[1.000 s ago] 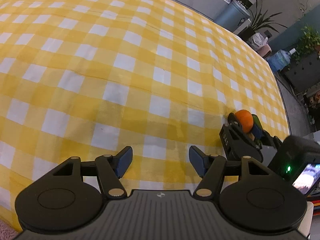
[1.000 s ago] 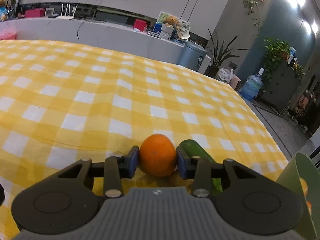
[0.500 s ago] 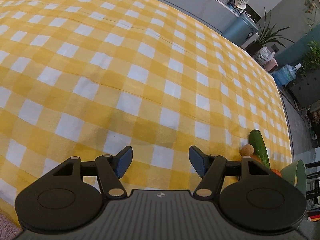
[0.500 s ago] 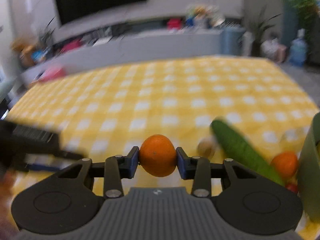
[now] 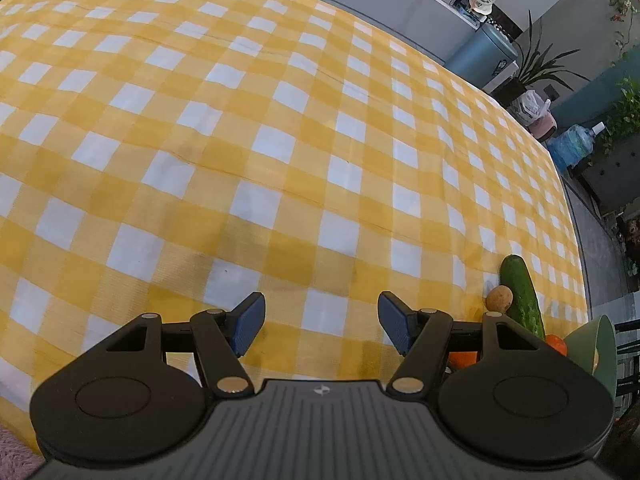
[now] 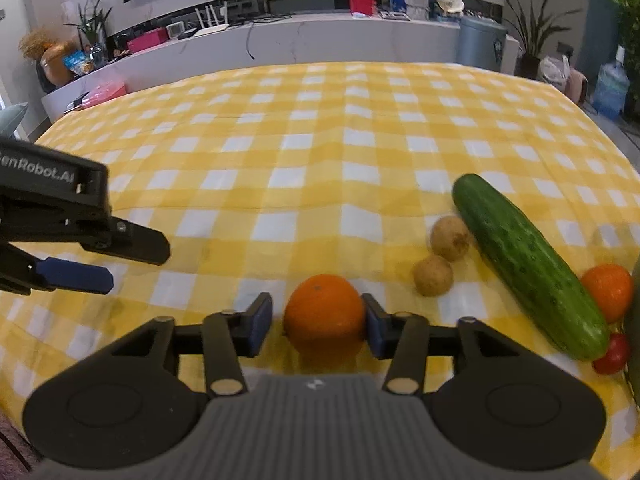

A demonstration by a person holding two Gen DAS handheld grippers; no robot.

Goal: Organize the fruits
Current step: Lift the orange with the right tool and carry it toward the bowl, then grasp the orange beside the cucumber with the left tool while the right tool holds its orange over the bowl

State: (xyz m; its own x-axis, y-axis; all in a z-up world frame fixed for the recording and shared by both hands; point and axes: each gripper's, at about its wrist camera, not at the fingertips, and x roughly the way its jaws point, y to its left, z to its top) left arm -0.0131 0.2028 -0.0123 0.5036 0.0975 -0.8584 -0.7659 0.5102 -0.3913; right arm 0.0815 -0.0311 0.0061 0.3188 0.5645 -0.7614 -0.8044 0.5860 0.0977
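An orange point(image 6: 324, 312) rests on the yellow checked cloth between the fingers of my right gripper point(image 6: 317, 322). Its jaws are opening: a gap shows at the left pad, while the right pad lies close against the fruit. To the right lie two small brown fruits point(image 6: 450, 238), a cucumber point(image 6: 528, 256), a second orange point(image 6: 608, 292) and a cherry tomato point(image 6: 612, 354). My left gripper point(image 5: 320, 322) hangs open over bare cloth with nothing between its pads; the right wrist view shows the left gripper point(image 6: 136, 262) at the left. The cucumber point(image 5: 520, 296) lies at the right of the left wrist view.
A green bowl point(image 5: 592, 344) stands at the table's right edge beside the second orange point(image 5: 557, 344). Checked tablecloth point(image 5: 280, 140) stretches far ahead and to the left. Beyond the table are a counter, a grey bin and plants.
My right gripper carried the orange leftward away from the cucumber, set it on the cloth, and its pads have spread apart. The left gripper stays open as before.
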